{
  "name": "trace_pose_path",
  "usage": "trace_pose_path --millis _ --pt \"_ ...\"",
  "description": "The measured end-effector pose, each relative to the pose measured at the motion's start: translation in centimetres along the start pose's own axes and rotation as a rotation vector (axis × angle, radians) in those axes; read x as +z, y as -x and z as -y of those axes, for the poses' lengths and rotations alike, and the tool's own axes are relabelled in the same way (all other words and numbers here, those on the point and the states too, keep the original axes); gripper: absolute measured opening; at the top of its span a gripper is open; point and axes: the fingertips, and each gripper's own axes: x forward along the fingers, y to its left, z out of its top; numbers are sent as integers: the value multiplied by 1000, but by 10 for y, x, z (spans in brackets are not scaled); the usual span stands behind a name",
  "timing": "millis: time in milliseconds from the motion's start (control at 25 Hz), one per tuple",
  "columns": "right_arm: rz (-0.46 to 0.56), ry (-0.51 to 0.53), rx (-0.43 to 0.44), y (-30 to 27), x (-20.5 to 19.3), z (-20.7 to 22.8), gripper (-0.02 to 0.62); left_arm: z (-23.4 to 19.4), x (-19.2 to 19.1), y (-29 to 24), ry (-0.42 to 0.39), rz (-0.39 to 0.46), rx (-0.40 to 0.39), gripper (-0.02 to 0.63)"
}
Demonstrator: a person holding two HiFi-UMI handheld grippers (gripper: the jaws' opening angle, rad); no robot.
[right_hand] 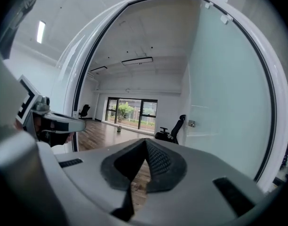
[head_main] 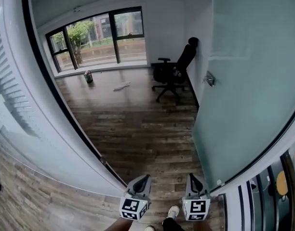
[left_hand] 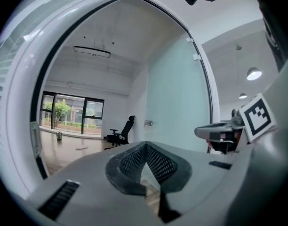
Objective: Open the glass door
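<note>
both grippers are shut and hold nothing: the left gripper (head_main: 143, 178) and the right gripper (head_main: 194, 178) each have their two jaws pressed together at the tip, and past them i see only the wooden floor (head_main: 138, 124). they are low in the head view, side by side, pointing into the room, just above a shoe (head_main: 172, 211) of the person. the glass door (head_main: 248, 95) is on the right side. it is swung inward, away from the white door frame (head_main: 56, 129) on the left, so the opening between them is wide and the room is plainly seen through it: an office chair (head_main: 174, 71) near the far edge of the door, and a big window (head_main: 97, 35) at the back. the small metal handle (head_main: 209, 79) sits on the face of the door, well apart from both grippers, and no gripper touches the door at all. to my judgement the task is as good as done, because the door is already open enough for a person to pass. what is left, if anything, is only to push it a little wider or to step through.
</note>
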Motion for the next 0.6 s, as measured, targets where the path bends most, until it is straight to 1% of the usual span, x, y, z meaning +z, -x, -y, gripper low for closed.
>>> trace_pose_path --millis 80,200,440,600 --pt "-2 -8 -10 24 -4 -11 15 3 -6 29 -2 0 7 3" --pt "2 -16 -20 51 0 -33 15 3 -9 67 13 -9 5 3" --pt "-16 -24 -23 90 5 -66 15 6 -13 123 41 -15 7 3" --pt "13 -9 -7 116 15 -75 15 10 -14 147 43 -8 53 3"
